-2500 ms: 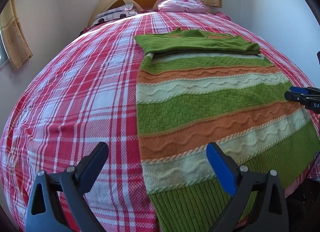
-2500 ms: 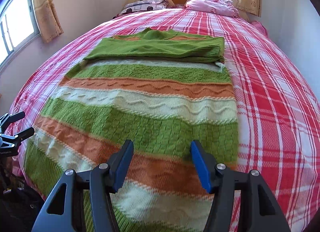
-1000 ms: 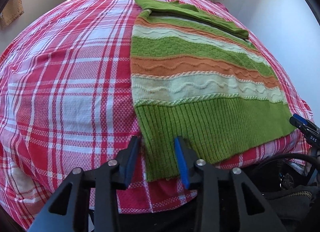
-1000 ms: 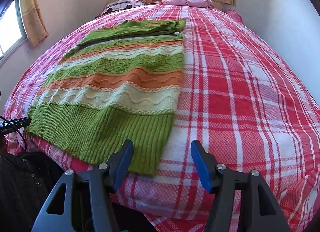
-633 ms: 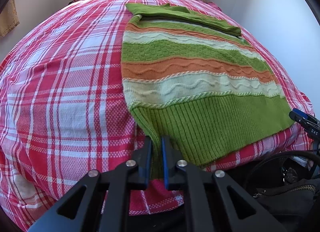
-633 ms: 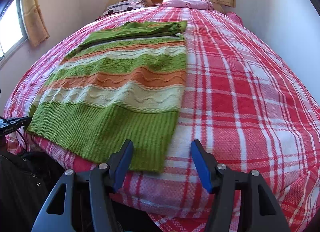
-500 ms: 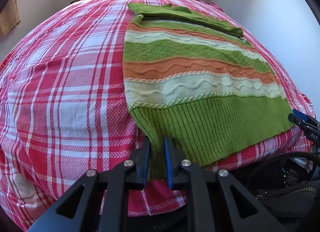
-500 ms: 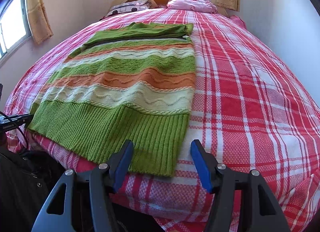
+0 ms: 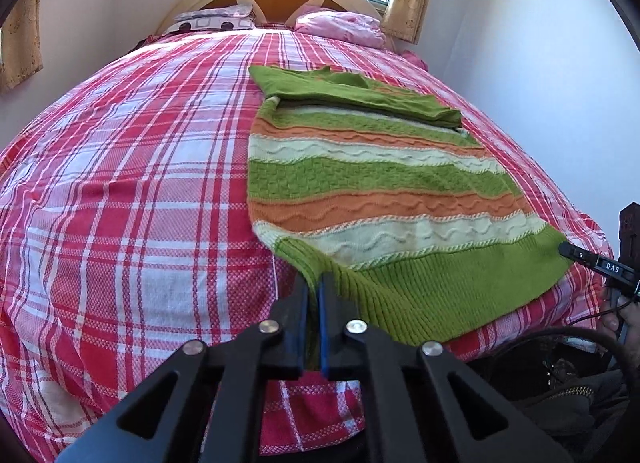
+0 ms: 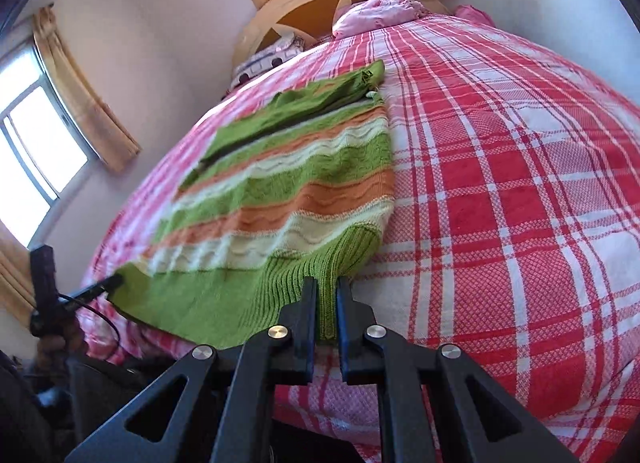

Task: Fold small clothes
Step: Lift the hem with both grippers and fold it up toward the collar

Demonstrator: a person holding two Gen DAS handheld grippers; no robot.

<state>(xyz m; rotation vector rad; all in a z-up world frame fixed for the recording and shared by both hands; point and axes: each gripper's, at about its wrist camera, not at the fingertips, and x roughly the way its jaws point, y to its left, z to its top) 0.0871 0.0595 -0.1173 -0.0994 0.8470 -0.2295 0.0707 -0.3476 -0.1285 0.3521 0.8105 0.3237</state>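
Claws first: the left claw [image 9: 313, 295] is clamped on one corner of the striped sweater's [image 9: 372, 183] green ribbed hem, and the right claw [image 10: 326, 295] pinches the other corner. Both corners are raised off the bed [image 9: 120, 183]; the sweater's far part lies flat, sleeves folded across. White letters "DAS" [image 9: 612, 267] show on the right claw's finger.
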